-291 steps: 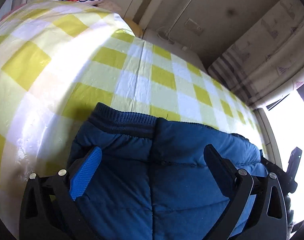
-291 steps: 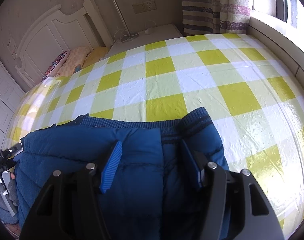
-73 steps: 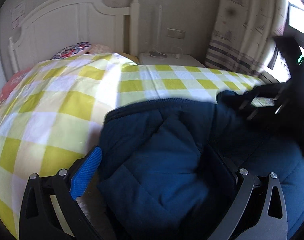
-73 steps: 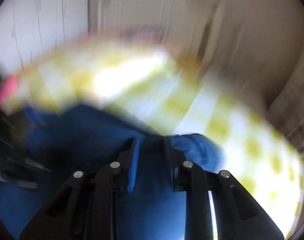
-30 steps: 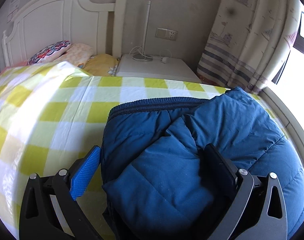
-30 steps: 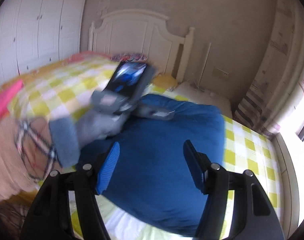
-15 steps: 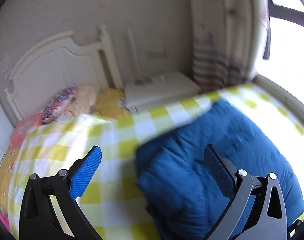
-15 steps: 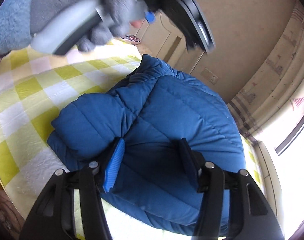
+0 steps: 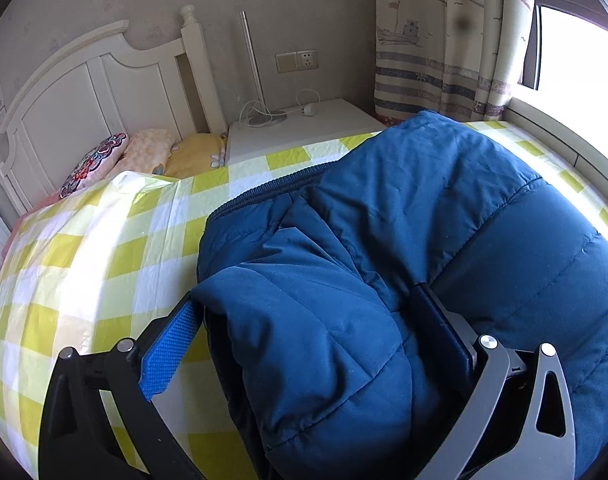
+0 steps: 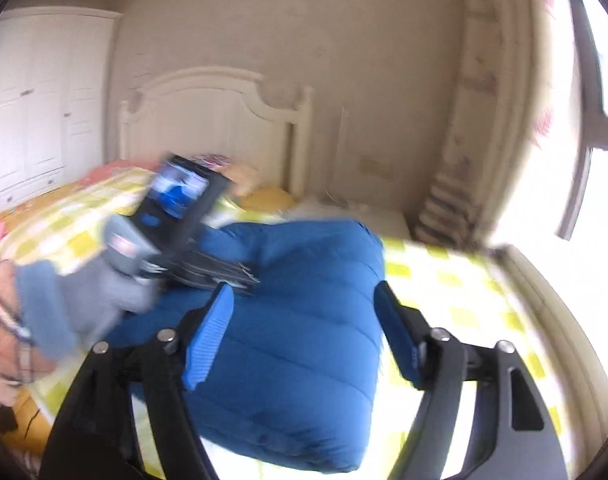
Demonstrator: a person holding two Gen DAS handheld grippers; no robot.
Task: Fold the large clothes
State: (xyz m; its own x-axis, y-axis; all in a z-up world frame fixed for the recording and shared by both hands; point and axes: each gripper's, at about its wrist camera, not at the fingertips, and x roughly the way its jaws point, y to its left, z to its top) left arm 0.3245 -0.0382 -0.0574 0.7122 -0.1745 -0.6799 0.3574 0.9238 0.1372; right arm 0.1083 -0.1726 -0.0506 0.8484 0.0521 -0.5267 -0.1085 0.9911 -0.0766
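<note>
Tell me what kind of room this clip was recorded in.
A bedroom, most likely: a white headboard with pillows, a bed under a yellow checked sheet where the blue padded jacket lies, and a wardrobe.

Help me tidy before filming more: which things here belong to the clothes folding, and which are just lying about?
Part of the job:
- puffy blue quilted jacket, bundled on the yellow-and-white checked bedsheet
- left gripper, right gripper

Lying about:
- patterned pillows at the white headboard
- white nightstand with cable
- striped curtain
</note>
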